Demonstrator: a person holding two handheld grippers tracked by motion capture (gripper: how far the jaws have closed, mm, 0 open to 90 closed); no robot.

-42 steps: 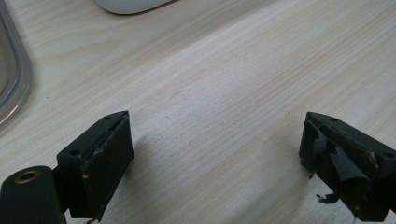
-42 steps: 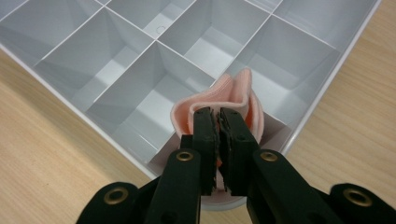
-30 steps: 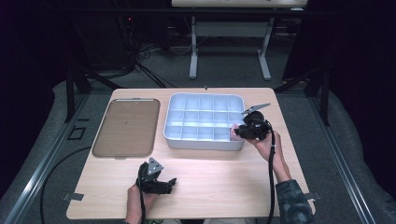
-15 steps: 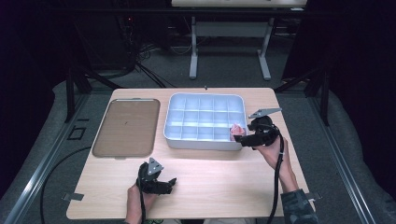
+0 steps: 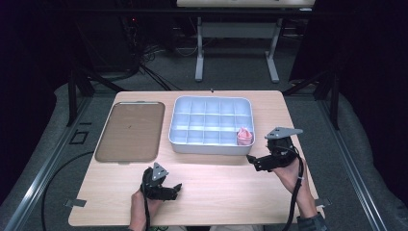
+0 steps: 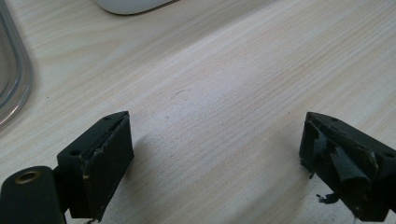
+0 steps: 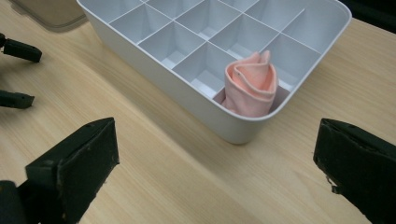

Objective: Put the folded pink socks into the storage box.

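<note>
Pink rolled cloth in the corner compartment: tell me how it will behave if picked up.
The pink rolled cloth looks soft, so it would probably squash and sag. Its loose folds may unroll once lifted. It seems light; the divided tray walls likely keep it upright now.

Bright lit table, dark surroundings, soft shadows

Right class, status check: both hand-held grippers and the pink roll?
Right hand-held gripper just opened, empty. Left hand-held gripper open, empty. Pink cloth roll upright in divided tray's corner compartment. Nothing in the way.
</note>
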